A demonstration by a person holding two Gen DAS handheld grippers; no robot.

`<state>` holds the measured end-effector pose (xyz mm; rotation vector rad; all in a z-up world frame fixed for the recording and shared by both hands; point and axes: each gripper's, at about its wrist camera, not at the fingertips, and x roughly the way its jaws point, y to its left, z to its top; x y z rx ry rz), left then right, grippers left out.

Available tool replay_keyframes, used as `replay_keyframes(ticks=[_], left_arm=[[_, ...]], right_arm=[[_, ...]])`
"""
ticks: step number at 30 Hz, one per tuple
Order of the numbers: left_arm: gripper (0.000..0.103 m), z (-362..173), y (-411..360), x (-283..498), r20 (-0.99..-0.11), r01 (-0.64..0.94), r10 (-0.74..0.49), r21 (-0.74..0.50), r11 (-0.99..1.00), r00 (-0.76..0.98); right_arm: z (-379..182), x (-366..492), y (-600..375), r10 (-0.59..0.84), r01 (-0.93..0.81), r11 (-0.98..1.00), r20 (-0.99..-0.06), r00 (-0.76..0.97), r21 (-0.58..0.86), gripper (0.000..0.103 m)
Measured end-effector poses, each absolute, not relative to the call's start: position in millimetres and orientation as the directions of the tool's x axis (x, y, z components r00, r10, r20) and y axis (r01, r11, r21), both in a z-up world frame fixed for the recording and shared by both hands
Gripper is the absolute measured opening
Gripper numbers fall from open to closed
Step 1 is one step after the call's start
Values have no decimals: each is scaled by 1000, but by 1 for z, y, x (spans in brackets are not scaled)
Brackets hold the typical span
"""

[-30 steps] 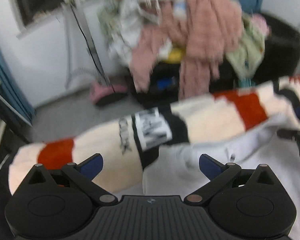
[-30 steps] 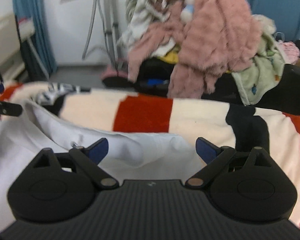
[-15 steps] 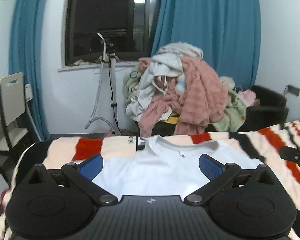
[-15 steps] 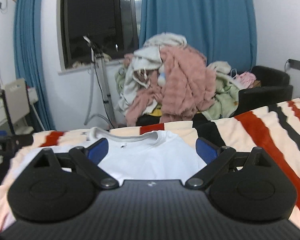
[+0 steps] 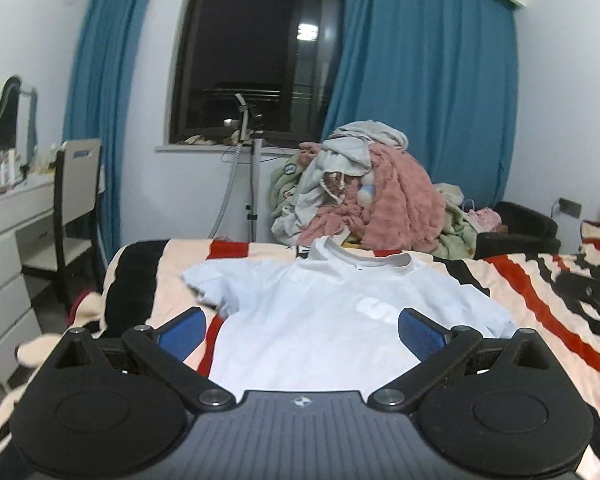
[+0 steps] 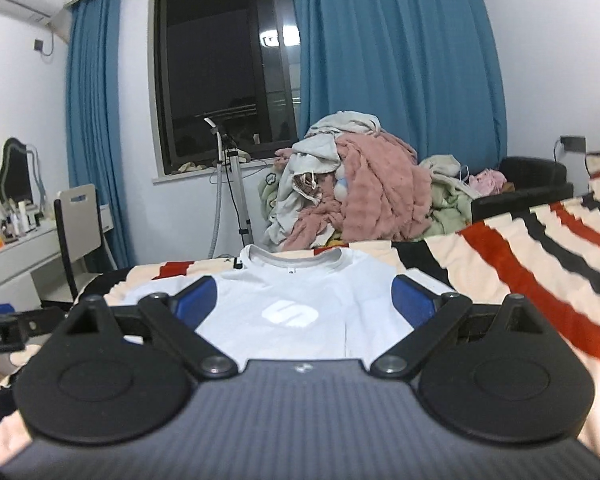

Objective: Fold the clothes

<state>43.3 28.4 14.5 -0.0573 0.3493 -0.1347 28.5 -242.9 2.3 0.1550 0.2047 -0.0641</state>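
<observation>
Lying flat and front-up on a striped blanket (image 5: 540, 304) of cream, red and black, a white T-shirt (image 5: 320, 320) is spread with its collar pointing toward the far edge of the bed and both short sleeves out to the sides; a pale logo shows on its chest. The left gripper (image 5: 302, 334) hovers above the shirt's lower half with its blue-padded fingers (image 5: 182, 332) spread wide, nothing between them. The right gripper (image 6: 304, 300) hangs over the same garment, likewise spread wide and empty, its blue pads (image 6: 414, 300) framing the chest logo. In the right wrist view the other tool's black tip juts in at the left edge; in the left wrist view a dark tool part shows at the right edge over the blanket. Beyond the bed a heap of clothes (image 6: 352, 196), pink, grey and pale green, is piled high on a dark seat. Behind it are a dark window (image 5: 256, 52) and blue curtains (image 6: 400, 60). A garment steamer stand (image 5: 252, 176) rises near the sill, and a chair (image 5: 76, 208) stands by a white desk (image 5: 12, 216) on the left.
</observation>
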Motion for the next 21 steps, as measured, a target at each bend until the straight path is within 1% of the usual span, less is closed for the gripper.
replay_keyframes(ticks=[3,5,8,10,13,17,20,21], left_arm=[[103,9,44,40,-352,101,-136,-116,988,926],[103,5,58,49,-388,80,-145,-178,981,910],[103,-8,84,81,-463,14,-158,-299,954,872],[103,-23,106,106,-518,-42,-195,-412,910,833],[103,-44,134,138,-556,-126,-234,-533,836,798],[101,-67,154,180,-536,-181,-249,-626,759,807],[96,-79,157,216,-509,-190,-228,-643,742,830],[91,-82,158,229,-498,-189,-220,-645,740,839]], right_arm=[[-6,23,-246,-56,93,983,-222,973,156,95],[-13,22,-248,-62,102,982,-241,969,159,95],[-22,26,-253,-58,113,974,-266,962,197,95],[-28,31,-256,-42,109,967,-280,959,229,95],[-38,40,-260,-9,96,957,-304,953,274,95],[-56,57,-265,29,83,947,-341,940,311,95],[-75,75,-270,41,98,935,-377,925,341,95],[-81,82,-272,41,108,931,-392,919,350,95]])
